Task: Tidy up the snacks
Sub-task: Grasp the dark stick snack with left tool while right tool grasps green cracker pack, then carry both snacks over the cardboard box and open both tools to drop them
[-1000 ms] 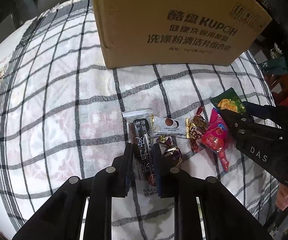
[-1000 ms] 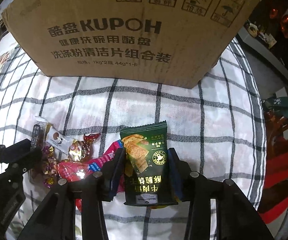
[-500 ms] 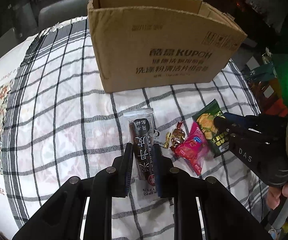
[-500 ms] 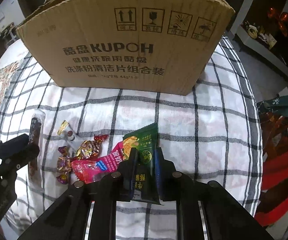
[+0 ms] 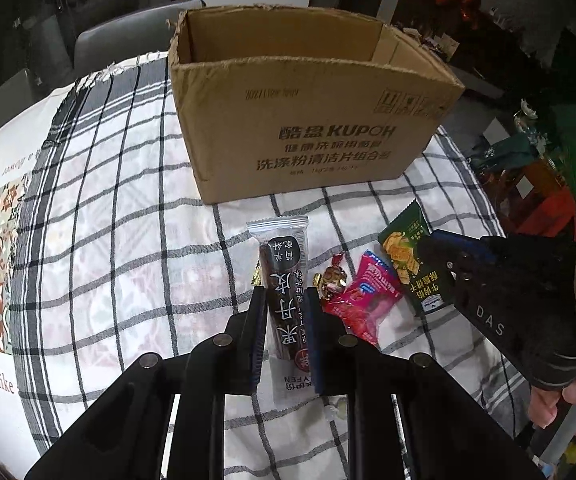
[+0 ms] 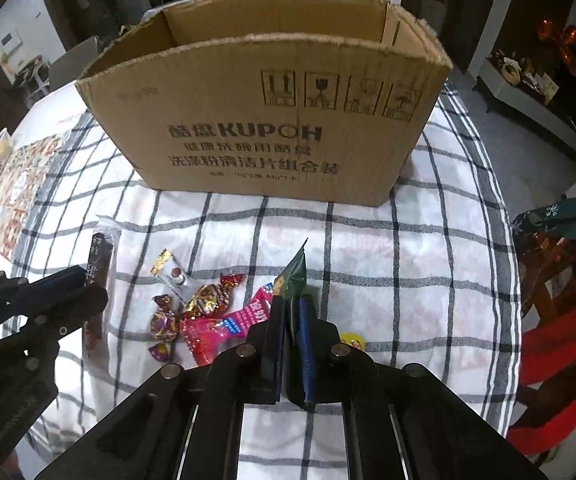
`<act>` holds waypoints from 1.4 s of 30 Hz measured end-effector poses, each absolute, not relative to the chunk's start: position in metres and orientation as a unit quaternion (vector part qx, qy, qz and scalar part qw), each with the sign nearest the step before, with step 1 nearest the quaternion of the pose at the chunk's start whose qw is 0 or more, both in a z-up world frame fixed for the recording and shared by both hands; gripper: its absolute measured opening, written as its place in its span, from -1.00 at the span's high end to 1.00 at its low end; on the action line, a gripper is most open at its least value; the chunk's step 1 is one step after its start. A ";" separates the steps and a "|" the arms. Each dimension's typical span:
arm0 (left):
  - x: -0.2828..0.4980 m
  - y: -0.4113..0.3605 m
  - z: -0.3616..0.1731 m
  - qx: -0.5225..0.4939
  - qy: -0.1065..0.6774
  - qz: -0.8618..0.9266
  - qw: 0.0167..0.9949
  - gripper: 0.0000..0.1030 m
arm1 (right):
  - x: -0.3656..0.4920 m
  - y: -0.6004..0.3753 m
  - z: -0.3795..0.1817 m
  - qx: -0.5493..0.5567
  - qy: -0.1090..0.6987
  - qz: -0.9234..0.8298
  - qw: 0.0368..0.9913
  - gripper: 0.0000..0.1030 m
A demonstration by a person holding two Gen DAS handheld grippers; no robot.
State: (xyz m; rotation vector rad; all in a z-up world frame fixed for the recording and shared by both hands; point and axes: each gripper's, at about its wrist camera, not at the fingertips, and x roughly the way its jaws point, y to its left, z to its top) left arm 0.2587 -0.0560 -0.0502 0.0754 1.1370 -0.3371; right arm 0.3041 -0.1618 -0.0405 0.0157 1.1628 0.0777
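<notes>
Right now both grippers are loaded. Nearest, the left gripper [image 5: 283, 316] is clamped on the dark snack bar [image 5: 283, 280], gripping its lower half; the long flat wrapper looks light, fairly stiff and slick, so I'd judge a mid-length pinch suits it. Alongside, the right gripper [image 6: 291, 320] has pinched the green cracker pack [image 6: 292, 276] edge-on; its foil looks thin and crinkly, the contents probably brittle, so squeeze gently. Beneath them, on the checked tablecloth [image 6: 408, 264], lie a pink packet [image 6: 223, 324] and several twist-wrapped candies [image 6: 207, 300], small and slippery-looking. Farther back, toward the table's far edge, stands the open cardboard box [image 6: 271, 136]; what shows of its inside looks bare, its floor hidden.
</notes>
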 end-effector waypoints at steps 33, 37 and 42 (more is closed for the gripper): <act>0.315 -0.068 0.085 0.056 0.440 -0.175 0.879 0.65 | 0.347 -0.177 0.110 0.043 0.422 0.045 0.905 0.84; 0.329 -0.076 0.090 0.063 0.436 -0.179 0.880 0.65 | 0.361 -0.182 0.111 0.048 0.417 0.040 0.907 0.84; 0.355 -0.084 0.093 0.059 0.430 -0.187 0.881 0.65 | 0.383 -0.189 0.109 0.054 0.418 0.035 0.906 0.84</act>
